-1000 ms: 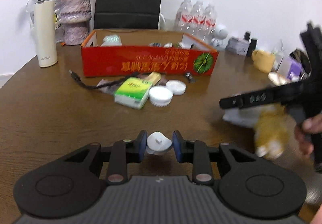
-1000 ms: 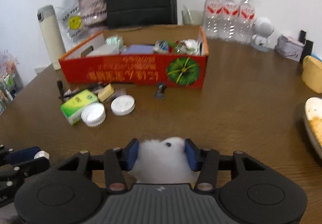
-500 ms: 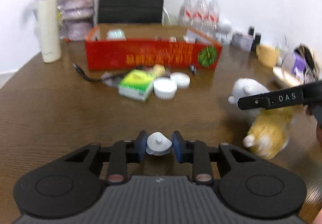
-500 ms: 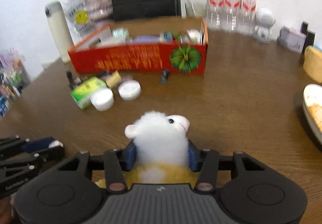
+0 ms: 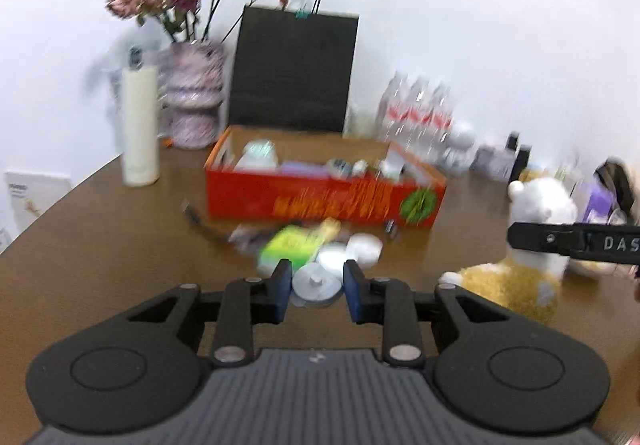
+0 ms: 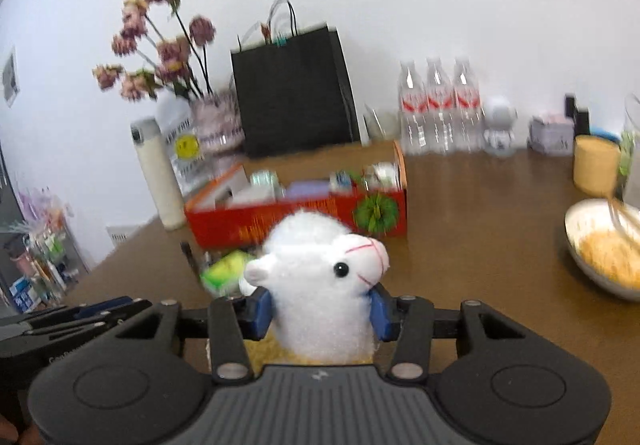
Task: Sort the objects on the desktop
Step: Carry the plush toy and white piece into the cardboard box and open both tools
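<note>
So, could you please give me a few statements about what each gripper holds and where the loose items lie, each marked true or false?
1. The right gripper holds a white plush alpaca between its jaws. True.
2. The left gripper is empty. False: a small white cap sits between its jaws.
3. The red box already has items inside. True.
4. The green packet lies inside the red box. False: it lies on the table in front of it.
5. Three water bottles stand behind the box, to its right. True.
</note>
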{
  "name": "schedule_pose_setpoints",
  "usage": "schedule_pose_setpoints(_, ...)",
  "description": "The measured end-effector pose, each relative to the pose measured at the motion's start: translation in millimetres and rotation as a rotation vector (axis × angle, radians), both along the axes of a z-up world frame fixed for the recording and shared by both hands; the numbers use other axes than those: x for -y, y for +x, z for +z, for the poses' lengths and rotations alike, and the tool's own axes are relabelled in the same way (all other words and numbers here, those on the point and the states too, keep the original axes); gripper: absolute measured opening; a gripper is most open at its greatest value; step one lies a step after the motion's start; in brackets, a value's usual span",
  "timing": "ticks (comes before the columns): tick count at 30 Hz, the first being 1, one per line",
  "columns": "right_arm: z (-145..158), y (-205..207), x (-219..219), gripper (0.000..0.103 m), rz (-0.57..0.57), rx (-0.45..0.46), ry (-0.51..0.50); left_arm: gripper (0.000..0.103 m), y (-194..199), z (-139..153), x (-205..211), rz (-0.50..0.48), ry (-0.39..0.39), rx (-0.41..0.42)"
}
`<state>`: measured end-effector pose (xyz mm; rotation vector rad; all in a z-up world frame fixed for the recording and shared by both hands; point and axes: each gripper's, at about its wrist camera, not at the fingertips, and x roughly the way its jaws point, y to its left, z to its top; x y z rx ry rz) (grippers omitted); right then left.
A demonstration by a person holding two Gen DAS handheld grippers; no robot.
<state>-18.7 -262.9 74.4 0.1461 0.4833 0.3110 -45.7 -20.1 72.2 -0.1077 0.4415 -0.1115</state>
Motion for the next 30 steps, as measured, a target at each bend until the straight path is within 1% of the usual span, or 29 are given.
schedule_pose_setpoints(2, 20.7, 19.4, 0.8, 0.046, 0.007, 0.041, -0.003, 0.028, 27.7, 19.5, -1.9, -0.017, -0.016, 0.03)
schedule_pose_setpoints(4, 39.1, 46.9, 1.5, 0.046, 0.002, 0.086, -0.028, 0.028, 60.7, 38.8, -1.1, -0.016, 0.007, 0.066)
schedule_pose_setpoints(6, 53.8, 79.3, 2.5, 0.046, -0.001, 0.095, -0.03, 0.028, 94.8, 54.0, 1.7, -0.003, 0.032, 0.104)
schedule_pose_setpoints(8, 65.7, 118.1, 3.2, 0.046, -0.003, 0.073, -0.024, 0.028, 127.4, 61.2, 7.6, 0.014, 0.064, 0.11)
schedule_pose_setpoints(10, 72.3, 160.7, 0.9, 0.046, -0.007, 0.033, -0.026, 0.028, 165.4, 63.2, 11.9, -0.009, 0.06, 0.074)
schedule_pose_setpoints(12, 74.1, 202.3, -2.9, 0.045, -0.01, -0.032, -0.022, 0.028, 202.4, 58.9, 13.1, -0.001, 0.044, 0.016)
schedule_pose_setpoints(13, 74.1, 223.3, -7.5, 0.045, 0.0, -0.062, -0.045, 0.028, 220.9, 53.7, 14.0, -0.006, 0.053, -0.009)
schedule_pose_setpoints(14, 73.3, 241.4, -11.2, 0.045, -0.001, -0.086, -0.059, 0.028, 238.2, 47.5, 15.2, 0.017, 0.065, -0.034)
schedule_pose_setpoints(16, 66.3, 279.1, -20.6, 0.045, 0.005, -0.161, -0.099, 0.029, 265.4, 32.0, 16.7, 0.015, 0.108, -0.085)
schedule_pose_setpoints(19, 42.0, 323.2, -33.1, 0.045, -0.019, -0.313, -0.162, 0.029, 288.2, 8.3, 14.3, 0.008, 0.093, -0.171)
schedule_pose_setpoints(21, 18.9, 343.1, -44.0, 0.045, -0.034, -0.396, -0.222, 0.029, 294.7, -4.1, 16.5, -0.003, 0.103, -0.201)
schedule_pose_setpoints(24, -14.1, 353.4, -61.7, 0.046, -0.072, -0.442, -0.345, 0.029, 300.0, -19.4, 20.9, -0.02, 0.131, -0.241)
schedule_pose_setpoints(26, -33.8, 352.3, -69.6, 0.047, -0.081, -0.484, -0.383, 0.029, 305.1, -26.2, 23.0, -0.03, 0.141, -0.276)
schedule_pose_setpoints(27, -37.1, 350.7, -73.4, 0.049, -0.079, -0.471, -0.405, 0.029, 307.7, -29.7, 23.4, -0.034, 0.141, -0.295)
schedule_pose_setpoints(29, -40.5, 349.0, -80.8, 0.057, -0.1, -0.466, -0.448, 0.031, 309.5, -33.8, 23.2, -0.036, 0.133, -0.323)
schedule_pose_setpoints(30, -40.7, 349.9, -82.9, 0.069, -0.09, -0.479, -0.447, 0.036, 310.4, -34.6, 22.3, -0.045, 0.123, -0.329)
